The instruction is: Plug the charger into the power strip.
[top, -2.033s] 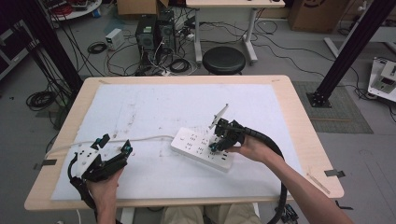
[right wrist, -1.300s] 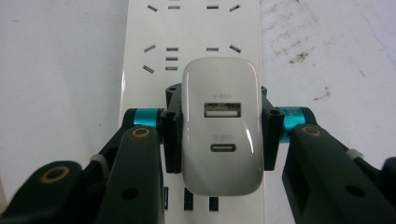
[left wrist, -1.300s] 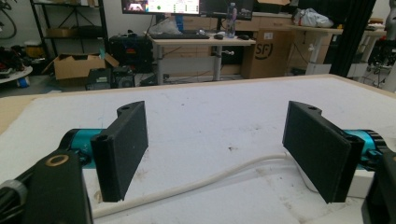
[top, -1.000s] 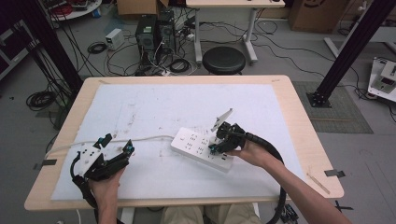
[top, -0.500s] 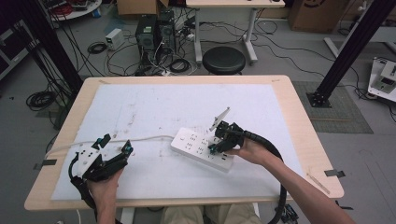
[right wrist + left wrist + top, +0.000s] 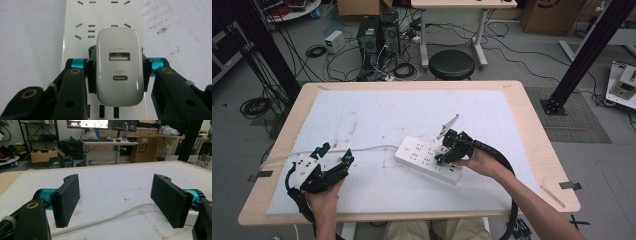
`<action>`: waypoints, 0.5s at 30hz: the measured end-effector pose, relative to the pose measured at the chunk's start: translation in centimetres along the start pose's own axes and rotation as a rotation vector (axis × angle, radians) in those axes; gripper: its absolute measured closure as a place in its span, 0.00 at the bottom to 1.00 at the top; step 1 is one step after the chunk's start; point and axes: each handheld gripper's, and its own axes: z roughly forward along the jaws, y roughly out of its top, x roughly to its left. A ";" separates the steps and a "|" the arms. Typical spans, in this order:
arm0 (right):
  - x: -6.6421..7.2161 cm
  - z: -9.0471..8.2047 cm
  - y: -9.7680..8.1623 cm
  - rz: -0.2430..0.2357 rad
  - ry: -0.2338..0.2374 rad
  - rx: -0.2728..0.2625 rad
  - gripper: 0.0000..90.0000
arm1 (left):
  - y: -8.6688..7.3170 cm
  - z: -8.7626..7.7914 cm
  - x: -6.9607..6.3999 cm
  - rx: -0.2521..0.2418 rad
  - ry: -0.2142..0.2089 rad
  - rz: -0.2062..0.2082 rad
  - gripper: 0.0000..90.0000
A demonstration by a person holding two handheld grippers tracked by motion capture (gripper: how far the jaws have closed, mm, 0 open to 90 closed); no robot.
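White padding covers the tabletop, and a power strip lies right of centre toward the near edge, its cord trailing to the left edge. The right gripper has its jaws clamped on the sides of a white charger directly over the strip's sockets. Seating it well likely means keeping the charger square to the strip and pressing straight down. The left gripper rests near the left near corner, jaws wide apart and empty.

Wooden table; white mat (smudged) over it; power strip and its cord atop.
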 end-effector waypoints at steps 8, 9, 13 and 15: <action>-0.2 -0.1 -0.1 0.000 0.020 -0.006 0.69 | 0.1 -0.2 0.3 -0.003 0.009 -0.002 0.26; -0.3 -0.1 -0.1 0.006 0.037 -0.011 0.63 | 0.0 -0.2 0.3 -0.003 0.010 -0.003 0.26; -0.4 -0.6 -0.4 0.036 0.080 -0.040 0.40 | 0.0 -0.3 0.3 -0.002 0.010 -0.001 0.26; -0.5 -0.8 -0.4 0.042 0.076 -0.046 0.36 | 0.0 -0.3 0.3 -0.002 0.009 0.000 0.26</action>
